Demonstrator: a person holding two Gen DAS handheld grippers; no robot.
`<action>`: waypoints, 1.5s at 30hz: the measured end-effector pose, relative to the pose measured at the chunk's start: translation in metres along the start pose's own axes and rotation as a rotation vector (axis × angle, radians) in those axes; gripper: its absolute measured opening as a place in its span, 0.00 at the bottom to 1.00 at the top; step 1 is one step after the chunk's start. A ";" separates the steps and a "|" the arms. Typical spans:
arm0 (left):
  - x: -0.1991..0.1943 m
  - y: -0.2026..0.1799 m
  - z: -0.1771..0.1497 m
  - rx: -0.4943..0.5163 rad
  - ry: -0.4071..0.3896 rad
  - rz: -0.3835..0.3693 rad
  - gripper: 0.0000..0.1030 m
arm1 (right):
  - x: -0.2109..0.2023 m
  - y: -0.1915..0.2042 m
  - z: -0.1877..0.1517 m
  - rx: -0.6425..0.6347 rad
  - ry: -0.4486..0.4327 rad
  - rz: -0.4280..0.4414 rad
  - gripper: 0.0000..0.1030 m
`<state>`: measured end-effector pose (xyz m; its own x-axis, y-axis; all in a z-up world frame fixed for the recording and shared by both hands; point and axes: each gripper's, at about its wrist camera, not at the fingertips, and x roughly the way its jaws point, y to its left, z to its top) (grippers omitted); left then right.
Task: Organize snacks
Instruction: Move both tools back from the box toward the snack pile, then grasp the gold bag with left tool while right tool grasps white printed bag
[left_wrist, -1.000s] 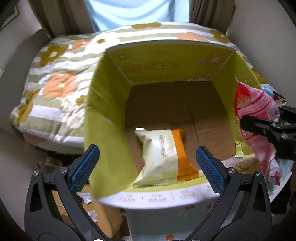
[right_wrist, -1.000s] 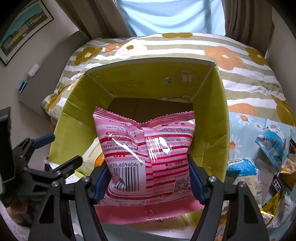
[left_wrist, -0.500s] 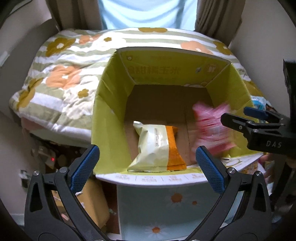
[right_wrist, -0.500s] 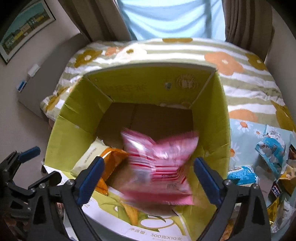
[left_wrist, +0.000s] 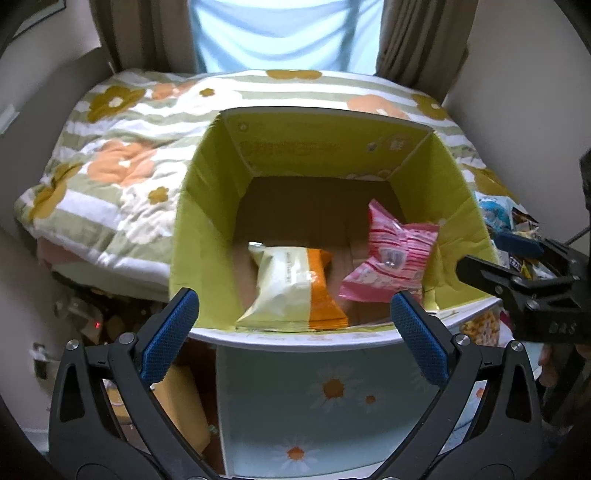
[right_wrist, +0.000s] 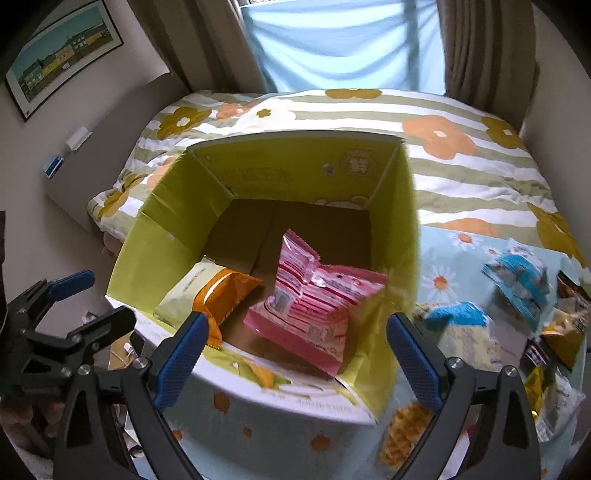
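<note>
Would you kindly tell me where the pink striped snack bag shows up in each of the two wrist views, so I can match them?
Left wrist view: the pink striped snack bag lies right of centre, inside the green box, against its right wall.
Right wrist view: the same bag lies at centre, just above the open fingers.
Shared landmark: the white-and-orange snack bag, immediately left of the pink one in both views.

From my feed: a daisy-print cloth carries the open green carton and, at right, a blurred scatter of what I take for snack packets.
</note>
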<state>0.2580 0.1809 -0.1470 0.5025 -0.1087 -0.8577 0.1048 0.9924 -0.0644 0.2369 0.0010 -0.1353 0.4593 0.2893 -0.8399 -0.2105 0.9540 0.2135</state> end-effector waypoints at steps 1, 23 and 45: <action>0.000 -0.002 -0.001 0.008 -0.003 -0.006 1.00 | -0.005 -0.001 -0.003 0.008 -0.008 -0.009 0.93; -0.030 -0.183 -0.006 0.224 -0.127 -0.195 1.00 | -0.145 -0.149 -0.089 0.234 -0.167 -0.306 0.93; 0.073 -0.387 -0.060 0.380 0.099 -0.222 0.95 | -0.129 -0.285 -0.182 0.155 -0.048 -0.298 0.93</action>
<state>0.2030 -0.2072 -0.2153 0.3496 -0.2922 -0.8902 0.5178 0.8521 -0.0763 0.0809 -0.3223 -0.1787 0.5216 -0.0041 -0.8532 0.0707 0.9968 0.0384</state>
